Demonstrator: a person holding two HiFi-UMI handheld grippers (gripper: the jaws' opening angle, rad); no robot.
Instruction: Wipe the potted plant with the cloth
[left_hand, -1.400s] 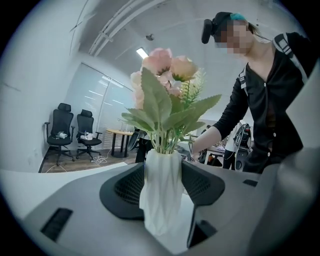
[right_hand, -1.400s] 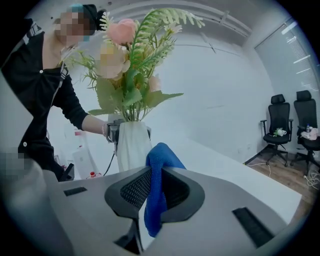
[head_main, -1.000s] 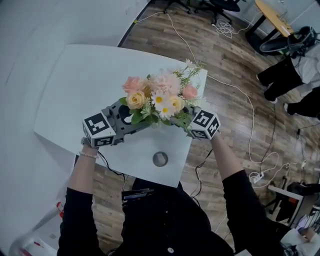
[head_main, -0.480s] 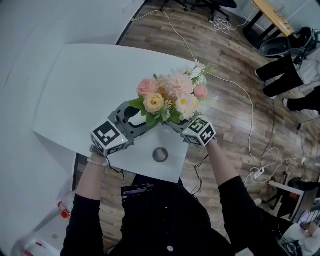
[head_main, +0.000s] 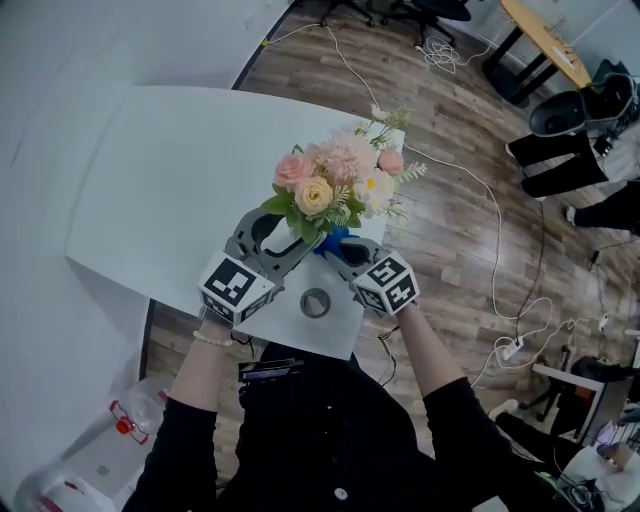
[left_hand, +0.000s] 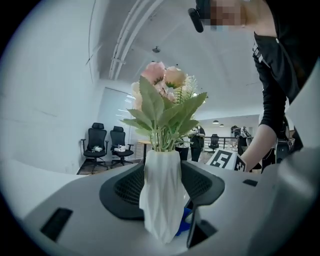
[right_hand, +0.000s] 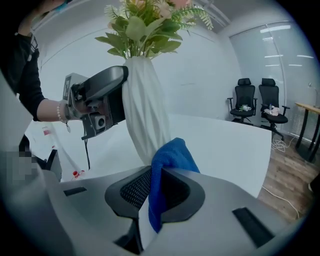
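Note:
The potted plant is a bunch of pink, peach and white artificial flowers (head_main: 335, 185) in a ribbed white vase (left_hand: 162, 195). My left gripper (left_hand: 162, 186) is shut on the vase's lower body; in the head view it (head_main: 280, 238) reaches in from the lower left. My right gripper (right_hand: 157, 187) is shut on a blue cloth (right_hand: 169, 167), whose top presses against the vase (right_hand: 142, 115) near its base. From above, the cloth (head_main: 333, 243) shows just under the leaves, beside the right gripper (head_main: 340, 250). The vase's foot is hidden.
A small round grey disc (head_main: 315, 302) lies on the white table (head_main: 170, 170) between the two marker cubes, close to the near edge. Beyond the table's right edge is wooden floor with cables (head_main: 495, 225). Office chairs (left_hand: 106, 142) stand in the background.
Both grippers have drawn closer together and nearer to me with the plant. The bouquet shifted right, then back a little, and the blue cloth now shows under the leaves.

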